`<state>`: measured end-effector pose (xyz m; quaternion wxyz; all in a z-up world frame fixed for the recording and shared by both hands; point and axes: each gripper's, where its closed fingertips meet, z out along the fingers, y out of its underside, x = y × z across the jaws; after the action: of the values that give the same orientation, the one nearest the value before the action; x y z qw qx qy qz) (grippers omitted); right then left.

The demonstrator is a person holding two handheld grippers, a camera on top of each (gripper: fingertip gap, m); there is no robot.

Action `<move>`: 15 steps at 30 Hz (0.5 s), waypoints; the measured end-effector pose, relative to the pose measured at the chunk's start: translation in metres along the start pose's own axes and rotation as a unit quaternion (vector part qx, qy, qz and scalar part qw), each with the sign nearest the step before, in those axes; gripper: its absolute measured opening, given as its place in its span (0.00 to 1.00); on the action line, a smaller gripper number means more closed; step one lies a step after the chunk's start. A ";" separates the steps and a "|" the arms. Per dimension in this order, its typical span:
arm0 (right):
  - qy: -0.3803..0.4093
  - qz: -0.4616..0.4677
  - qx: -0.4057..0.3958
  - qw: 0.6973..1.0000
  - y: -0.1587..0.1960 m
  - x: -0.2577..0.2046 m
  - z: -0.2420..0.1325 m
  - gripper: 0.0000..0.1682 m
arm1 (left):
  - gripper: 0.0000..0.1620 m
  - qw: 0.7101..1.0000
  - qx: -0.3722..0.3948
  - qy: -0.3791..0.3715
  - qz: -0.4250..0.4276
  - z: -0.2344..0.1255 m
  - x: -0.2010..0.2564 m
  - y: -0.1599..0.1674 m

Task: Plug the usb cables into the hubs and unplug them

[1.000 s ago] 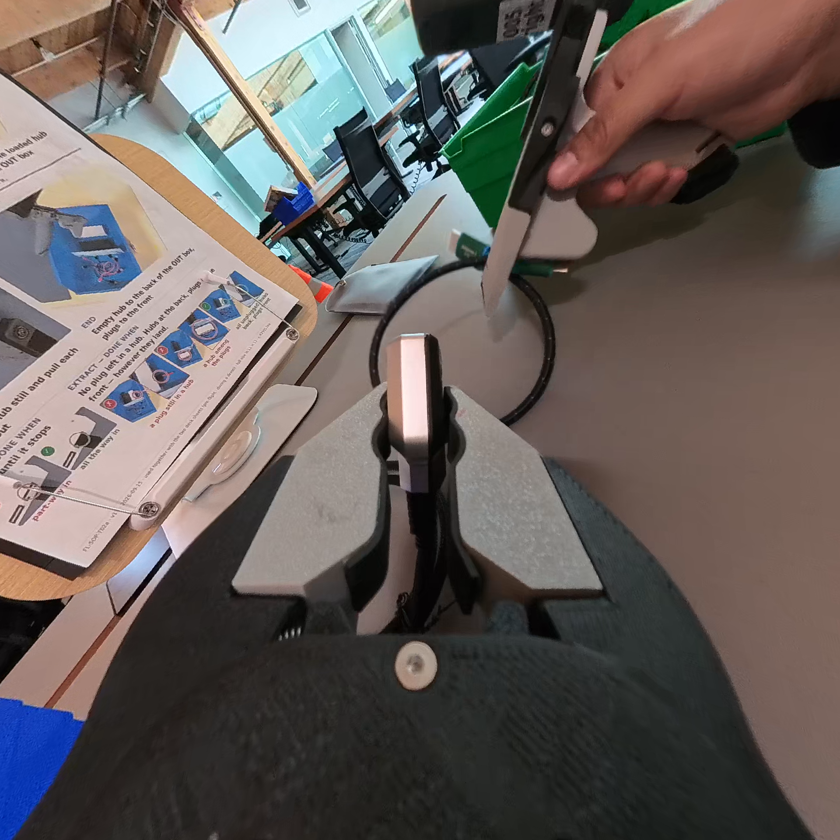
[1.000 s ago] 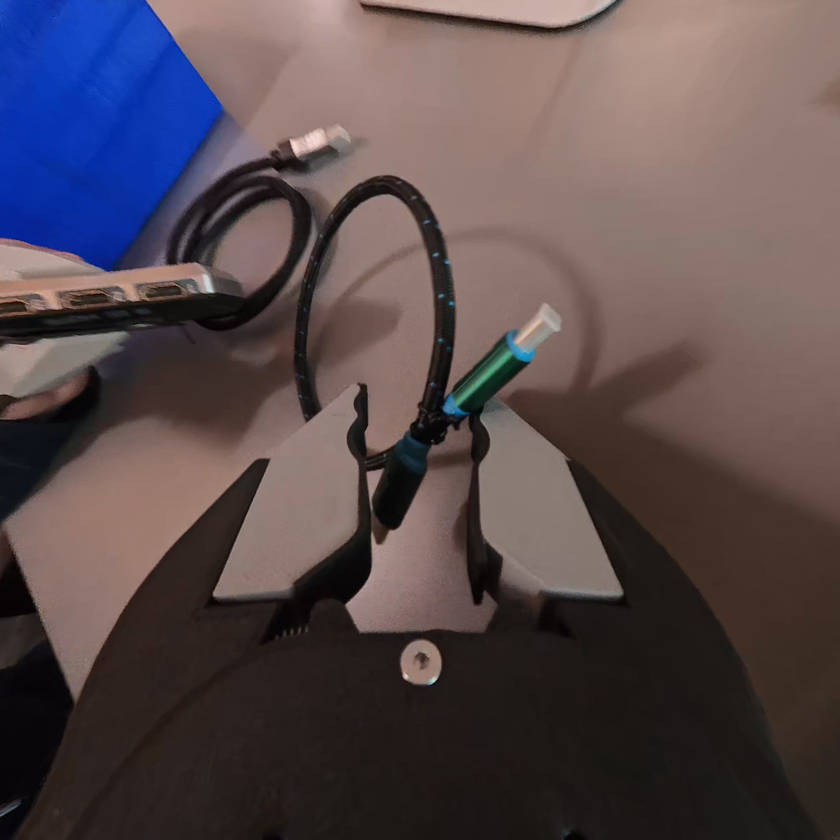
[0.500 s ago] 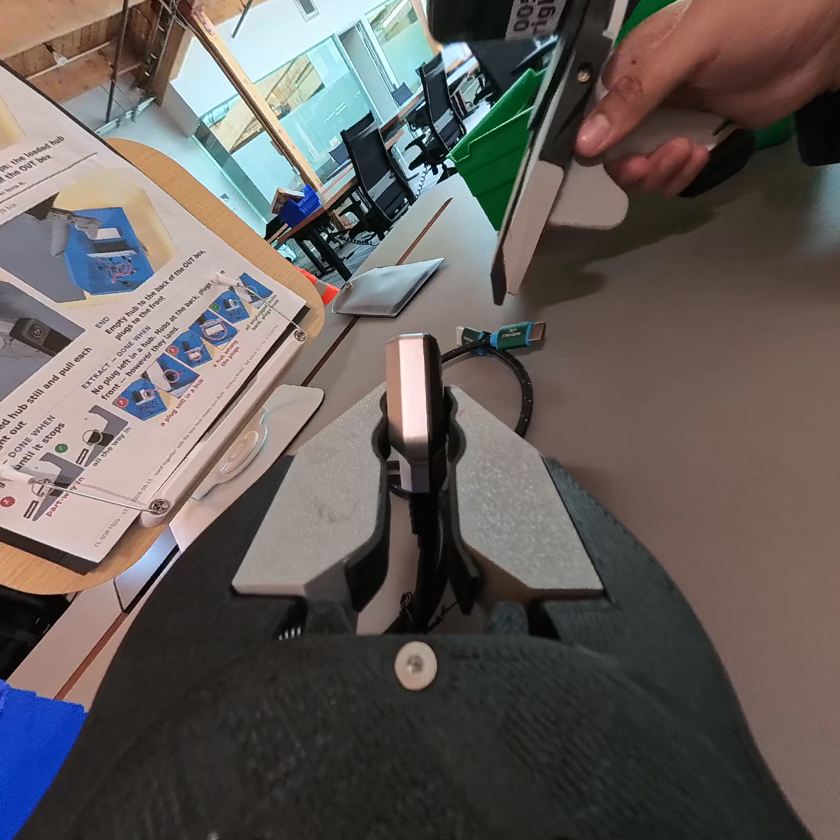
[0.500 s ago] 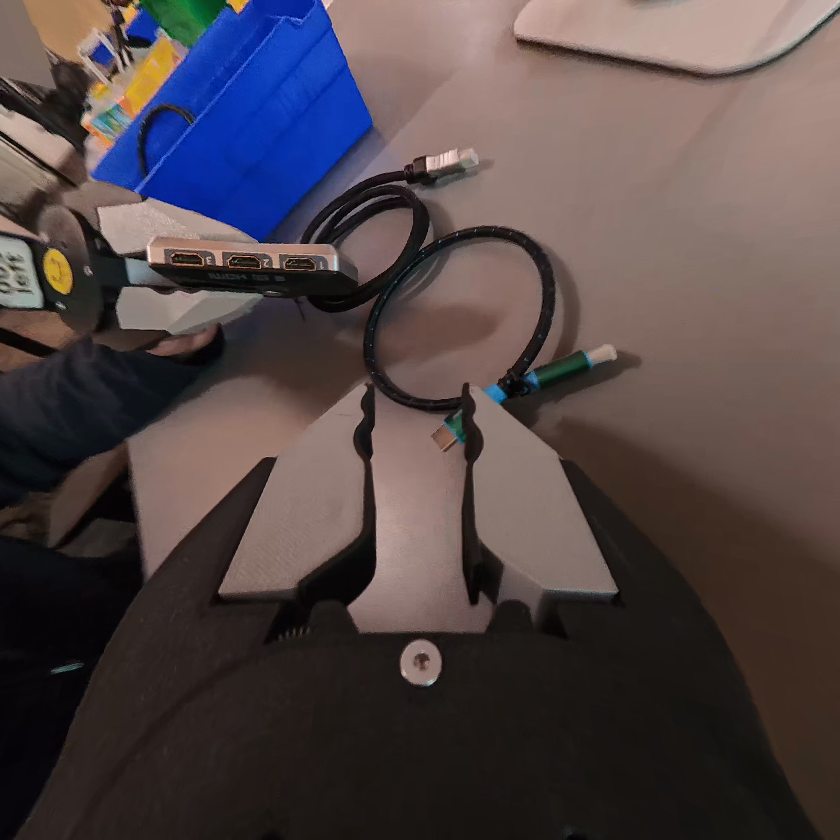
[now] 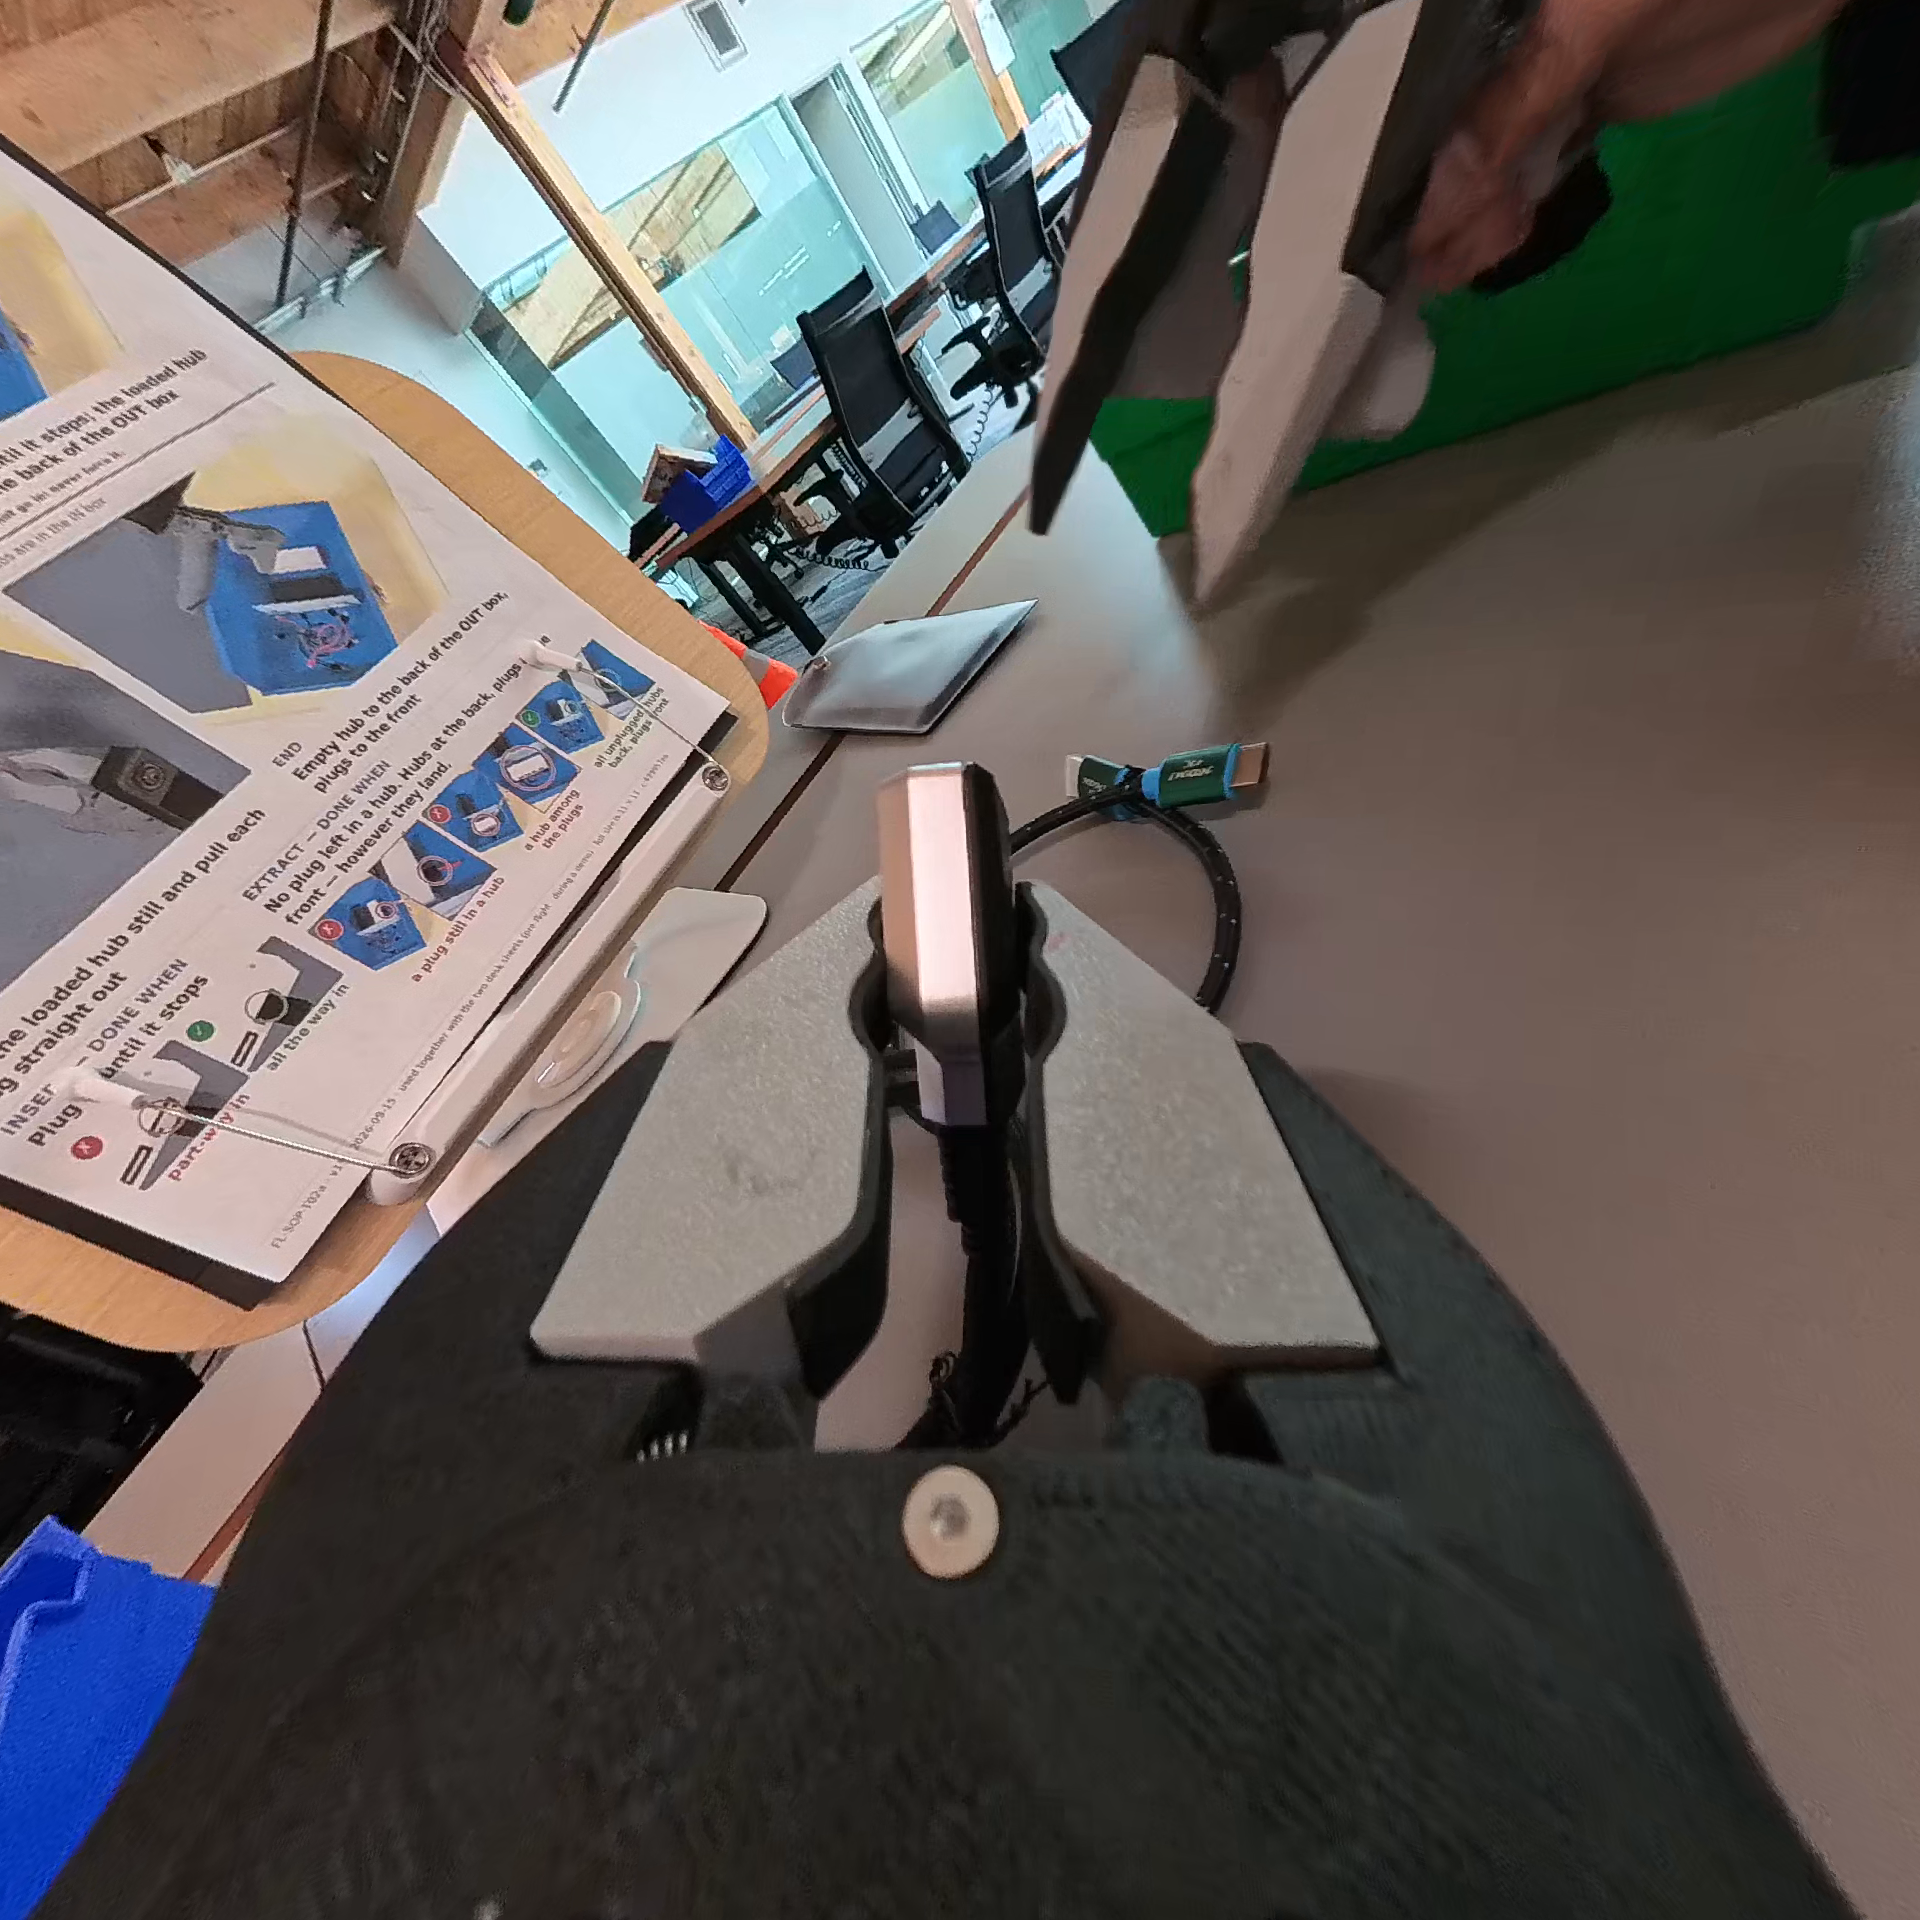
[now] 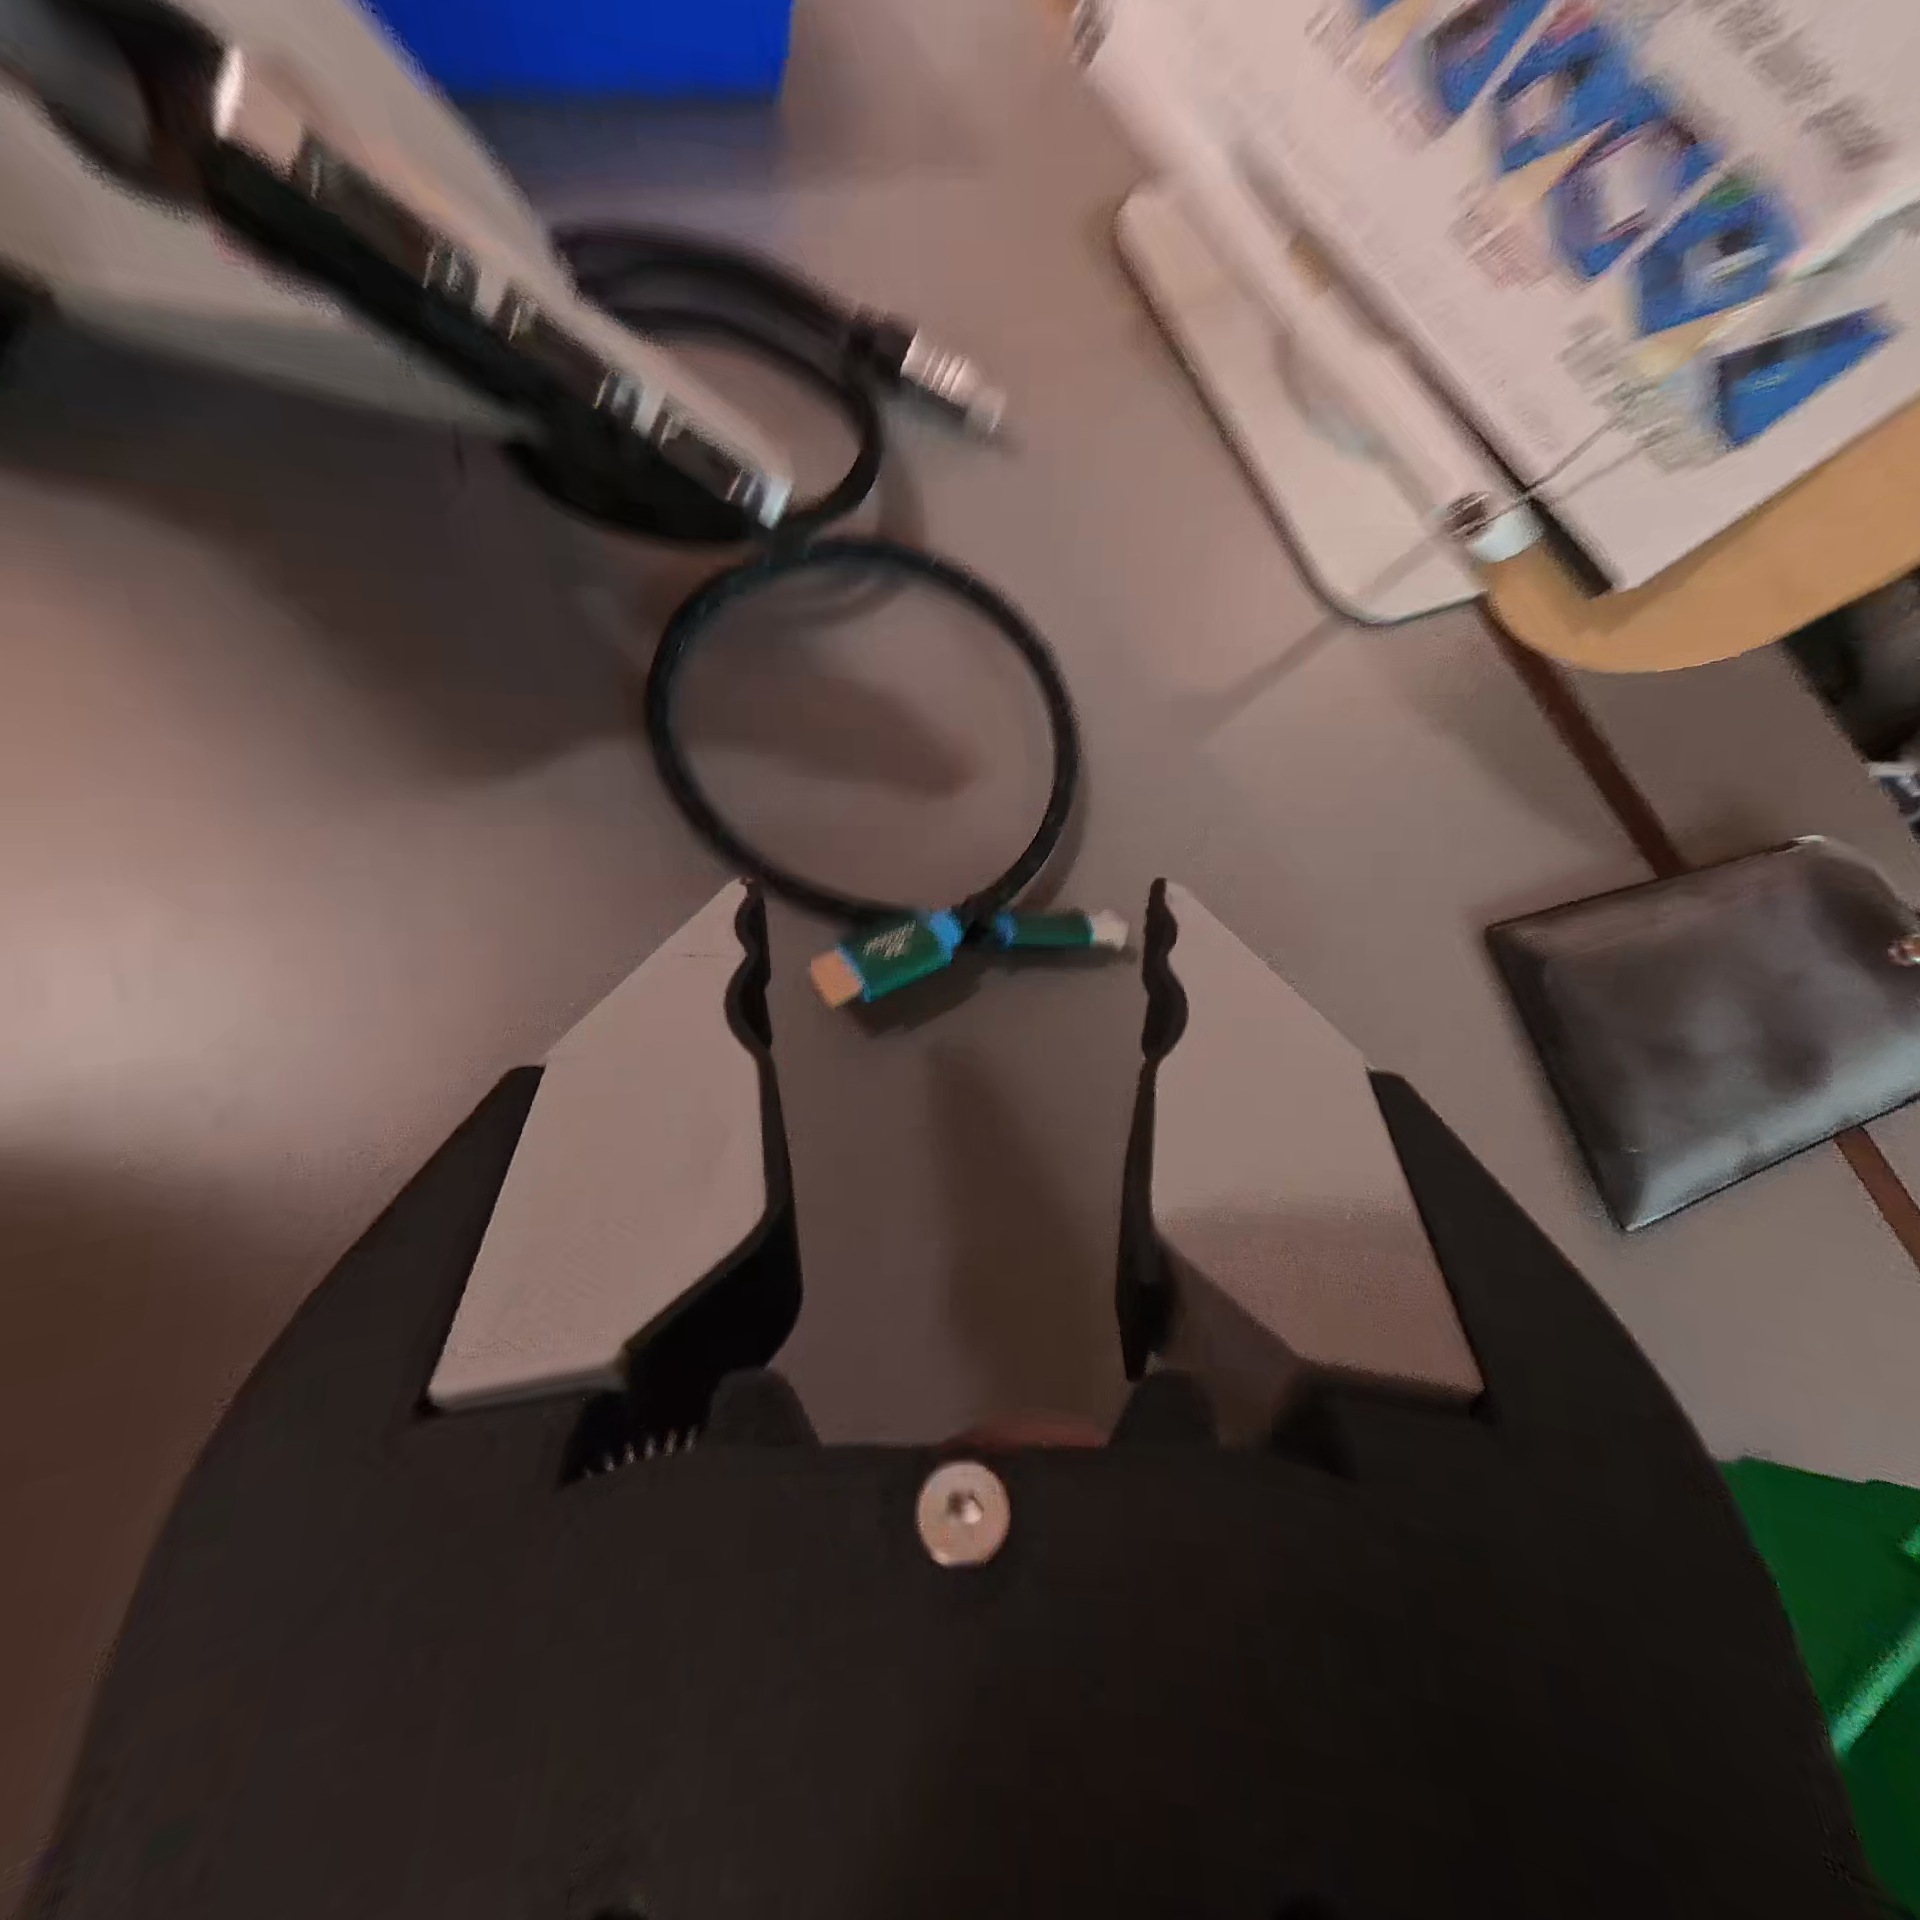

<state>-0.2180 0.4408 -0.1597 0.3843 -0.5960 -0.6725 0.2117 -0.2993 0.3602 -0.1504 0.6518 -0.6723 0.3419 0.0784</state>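
Observation:
My left gripper (image 5: 951, 904) is shut on a silver hub (image 5: 940, 894), held edge-up above the grey table (image 5: 1558, 935); the hub's black cord runs back between the jaws. The hub also shows blurred in the right wrist view (image 6: 499, 343). A black braided cable (image 6: 862, 727) lies coiled on the table, with green plugs (image 6: 894, 951) at both ends, one showing in the left wrist view (image 5: 1195, 774). My right gripper (image 6: 951, 914) is open and empty, raised above the green plugs. It shows in the left wrist view (image 5: 1164, 488), held by a hand.
A second black cable with a silver plug (image 6: 945, 379) lies by the hub. An instruction sheet on a wooden board (image 5: 312, 831) stands at the left. A green bin (image 5: 1662, 343) is at the back, a blue bin (image 5: 73, 1704) near left, a grey pouch (image 6: 1714, 1018) at the table edge.
My right gripper let go of the braided cable, which now lies on the table, then lifted, opened wider and swung round over it. My left gripper has kept hold of the hub.

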 end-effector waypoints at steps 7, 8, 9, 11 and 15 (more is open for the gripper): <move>0.014 -0.224 -0.193 0.955 0.052 0.004 0.005 0.46 | 0.12 1.000 -0.004 0.004 -0.002 0.001 0.000 0.002; 0.014 -0.250 -0.201 0.947 0.057 0.004 0.008 0.45 | 0.12 1.000 -0.004 0.004 0.000 0.001 0.000 0.001; 0.013 -0.270 -0.207 0.940 0.060 0.003 0.011 0.46 | 0.12 1.000 -0.004 0.006 0.001 0.001 0.001 0.001; 0.005 -0.287 -0.202 0.937 0.064 0.001 0.020 0.46 | 0.11 1.000 -0.003 0.006 0.004 0.001 0.003 -0.001; 0.018 -0.311 -0.180 0.933 0.059 0.008 0.035 0.47 | 0.12 1.000 0.009 0.005 0.008 0.000 0.003 -0.006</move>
<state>-0.2070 0.4665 -0.2224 0.3295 -0.4198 -0.8440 -0.0538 -0.2935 0.3585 -0.1471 0.6553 -0.6643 0.3510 0.0776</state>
